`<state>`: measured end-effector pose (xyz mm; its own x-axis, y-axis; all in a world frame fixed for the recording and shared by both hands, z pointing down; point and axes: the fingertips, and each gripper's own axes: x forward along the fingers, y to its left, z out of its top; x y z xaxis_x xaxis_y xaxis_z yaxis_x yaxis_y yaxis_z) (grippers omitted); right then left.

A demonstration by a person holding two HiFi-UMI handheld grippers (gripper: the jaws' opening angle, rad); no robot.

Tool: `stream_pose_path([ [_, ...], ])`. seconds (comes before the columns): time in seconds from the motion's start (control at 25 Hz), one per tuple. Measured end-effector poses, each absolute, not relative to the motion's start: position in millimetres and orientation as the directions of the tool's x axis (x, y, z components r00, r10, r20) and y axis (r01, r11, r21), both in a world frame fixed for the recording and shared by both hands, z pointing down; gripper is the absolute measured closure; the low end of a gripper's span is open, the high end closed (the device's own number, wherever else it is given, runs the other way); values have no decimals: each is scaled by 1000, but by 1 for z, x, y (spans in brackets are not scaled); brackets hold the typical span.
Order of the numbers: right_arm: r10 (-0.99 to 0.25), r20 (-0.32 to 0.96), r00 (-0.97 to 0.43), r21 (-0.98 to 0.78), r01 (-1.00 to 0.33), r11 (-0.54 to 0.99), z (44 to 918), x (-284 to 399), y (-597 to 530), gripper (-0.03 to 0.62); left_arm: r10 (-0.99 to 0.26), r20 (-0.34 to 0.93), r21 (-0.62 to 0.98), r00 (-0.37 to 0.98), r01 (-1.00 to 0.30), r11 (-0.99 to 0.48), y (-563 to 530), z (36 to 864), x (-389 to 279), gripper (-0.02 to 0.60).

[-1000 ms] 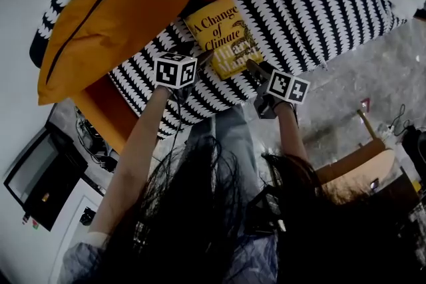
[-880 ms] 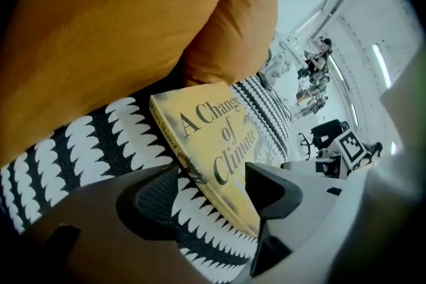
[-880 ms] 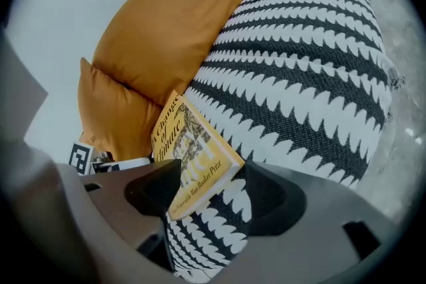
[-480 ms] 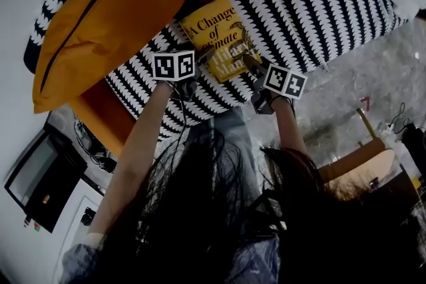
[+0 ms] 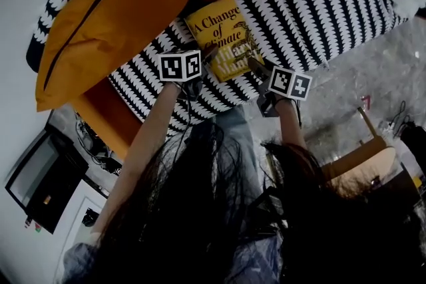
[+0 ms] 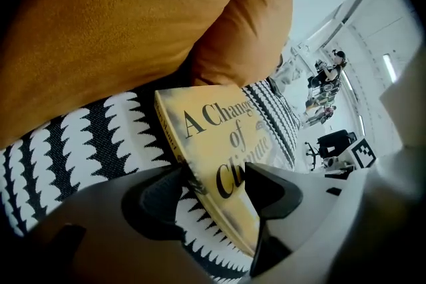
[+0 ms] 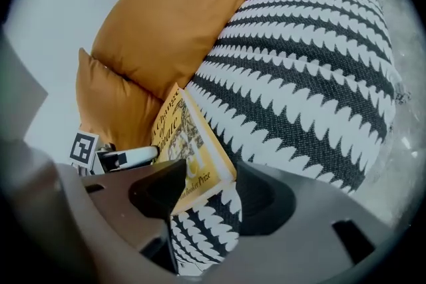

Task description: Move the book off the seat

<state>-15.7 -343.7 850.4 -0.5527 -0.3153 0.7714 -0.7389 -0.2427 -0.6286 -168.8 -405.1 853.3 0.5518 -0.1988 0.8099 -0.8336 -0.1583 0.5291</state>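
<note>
Two narrow gaps, each filled by the same book [image 5: 221,35]. Between the fingers of the left gripper [image 6: 216,175] sits the book's near edge on the spine side. One pad lies against the spine and the other presses on the yellow cover. Between the fingers of the right gripper [image 7: 212,177] sits the opposite near corner, with one pad over the cover and the other meeting the corner from behind.

Beyond both sets of fingertips the book lies on the black-and-white patterned seat [image 5: 313,3]. Its far end is against an orange cushion [image 5: 113,16], and whether it is tucked underneath cannot be told.

In the head view the grippers cover the book's near edge, and dark hair [image 5: 193,209] blocks most of the lower frame.

The cover reads "A Change of Climate" in black. The line below begins "Hilary", and the rest is cut off by the fingers. Just past the right gripper's upper pad, "Booker Prize" can be read, but the words before it are hidden. The print on the spine is too blurred to read.
</note>
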Motion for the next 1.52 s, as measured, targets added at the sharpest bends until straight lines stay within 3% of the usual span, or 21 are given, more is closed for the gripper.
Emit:
stream_pose_path([
  [0.68,-497,721,-483,-553,-833,6,746,-21,-337,382,-370,710,575,599,-797,-187,-403,768,-179,295],
  [1.04,-637,638,-432,-490,-866,97,662,-31,-334,390,-479,613,583,629,-768,-263,-406,688,-188,299],
  [1.52,-723,521,-455,-465,-861,207,539,-55,-302,401,-592,490,596,640,-741,-308,-374,565,-214,304],
])
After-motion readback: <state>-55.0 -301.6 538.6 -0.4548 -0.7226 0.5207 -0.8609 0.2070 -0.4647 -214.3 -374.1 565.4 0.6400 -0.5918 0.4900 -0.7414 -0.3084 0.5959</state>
